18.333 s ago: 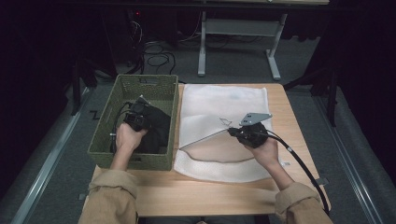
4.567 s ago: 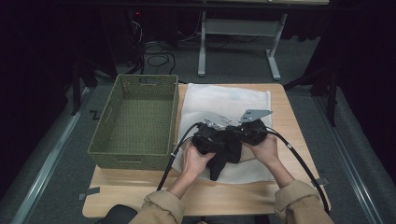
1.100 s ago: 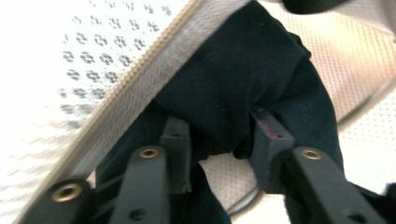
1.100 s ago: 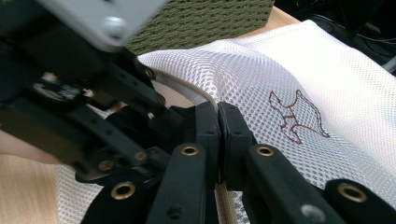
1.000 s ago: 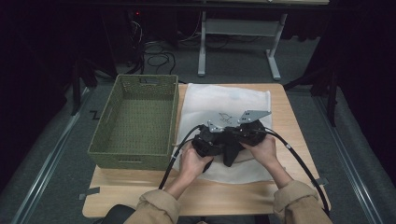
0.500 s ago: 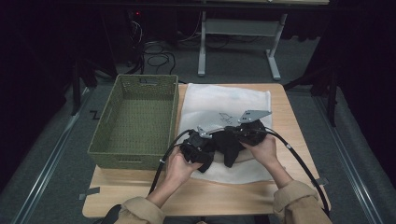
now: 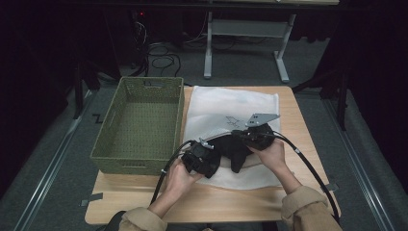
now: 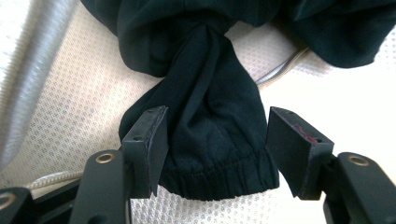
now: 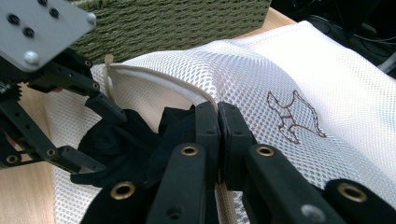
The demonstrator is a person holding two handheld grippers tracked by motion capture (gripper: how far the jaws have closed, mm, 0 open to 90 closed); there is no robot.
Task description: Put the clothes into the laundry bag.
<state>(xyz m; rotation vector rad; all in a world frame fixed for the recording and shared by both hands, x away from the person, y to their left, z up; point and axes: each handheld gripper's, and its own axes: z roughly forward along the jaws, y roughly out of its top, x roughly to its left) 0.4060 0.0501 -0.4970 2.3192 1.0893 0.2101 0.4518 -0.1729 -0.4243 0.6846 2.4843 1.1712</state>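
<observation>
Fingers astride black cuff, poss unlabelled

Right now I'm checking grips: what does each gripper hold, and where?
The right gripper is shut on the mesh bag's opening edge. The left gripper holds nothing: its fingers stand open around the black garment's cuff.

A green woven basket sits along the table's left edge; beyond the far edge, cables and possibly a desk frame.
</observation>
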